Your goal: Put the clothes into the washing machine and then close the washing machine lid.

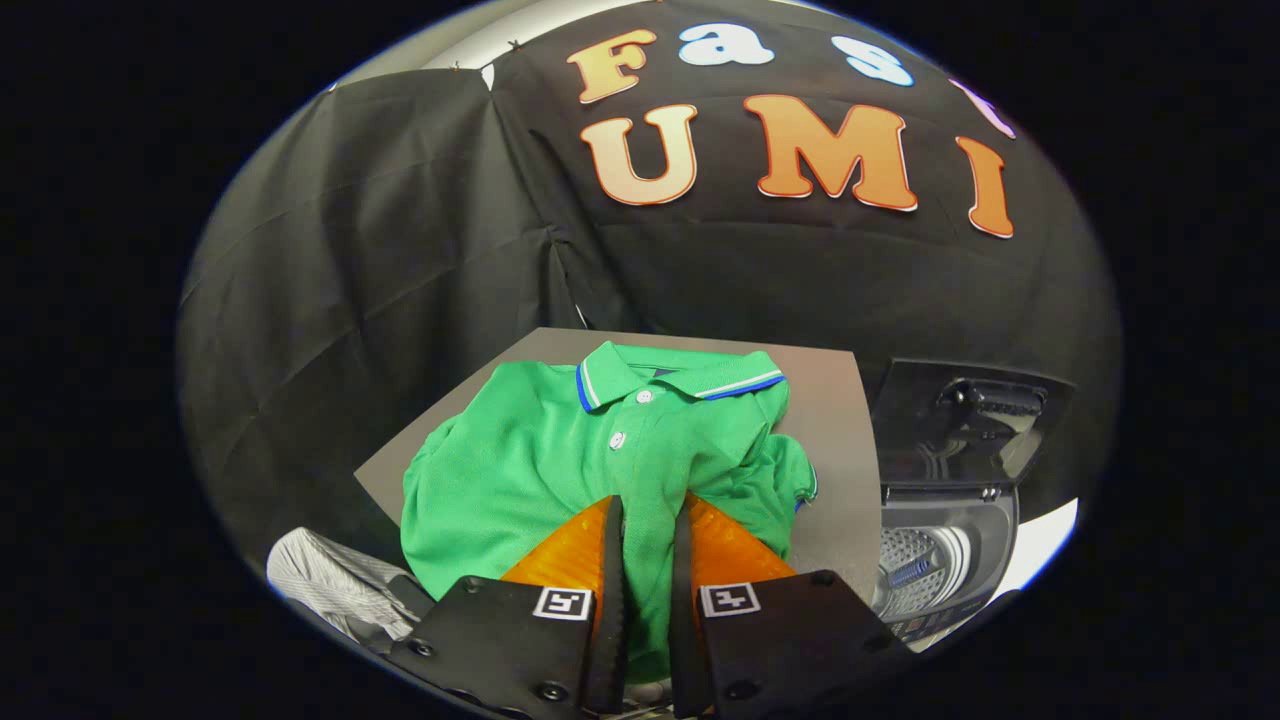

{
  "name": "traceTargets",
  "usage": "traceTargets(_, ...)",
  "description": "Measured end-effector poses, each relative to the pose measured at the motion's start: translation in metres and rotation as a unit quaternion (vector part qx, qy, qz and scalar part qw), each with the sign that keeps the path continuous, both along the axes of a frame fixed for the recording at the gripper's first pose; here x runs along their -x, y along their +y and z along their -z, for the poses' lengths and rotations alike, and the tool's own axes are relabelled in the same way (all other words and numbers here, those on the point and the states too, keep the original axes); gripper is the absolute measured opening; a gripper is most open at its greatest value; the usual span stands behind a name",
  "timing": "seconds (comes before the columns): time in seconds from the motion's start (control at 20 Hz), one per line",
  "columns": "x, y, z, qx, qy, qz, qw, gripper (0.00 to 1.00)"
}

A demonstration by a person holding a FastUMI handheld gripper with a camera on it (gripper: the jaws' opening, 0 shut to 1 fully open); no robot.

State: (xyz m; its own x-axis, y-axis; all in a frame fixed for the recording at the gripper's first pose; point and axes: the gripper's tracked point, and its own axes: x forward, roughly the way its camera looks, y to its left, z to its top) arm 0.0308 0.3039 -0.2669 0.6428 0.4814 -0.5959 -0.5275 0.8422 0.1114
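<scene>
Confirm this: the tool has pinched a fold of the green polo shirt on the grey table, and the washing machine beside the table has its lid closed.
One detail is wrong. The gripper view shows the washing machine with its lid raised, the drum visible below it. The rest holds: the tool pinches a fold of the green polo shirt lying on the grey table.

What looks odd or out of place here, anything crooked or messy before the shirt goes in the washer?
Nothing looks damaged or spilled. The green polo shirt lies rumpled on the table, a fold of it pinched between the gripper jaws. The washing machine beside the table has its lid up. A striped cloth lies apart, near the table's edge.
</scene>
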Motion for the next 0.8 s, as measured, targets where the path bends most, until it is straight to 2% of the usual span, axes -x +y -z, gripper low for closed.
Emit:
traceTargets(0.05, 0.0, -0.002, -0.003, -0.004, 0.002, 0.005, 1.0, 0.26)
traceTargets(0.15, 0.001, -0.002, -0.004, -0.011, 0.011, 0.011, 1.0, 0.19)
traceTargets(0.45, -0.007, -0.018, -0.019, -0.028, 0.019, 0.03, 0.999, 0.19)
traceTargets(0.8, -0.032, -0.098, -0.05, -0.027, 0.002, 0.061, 0.998, 0.19)
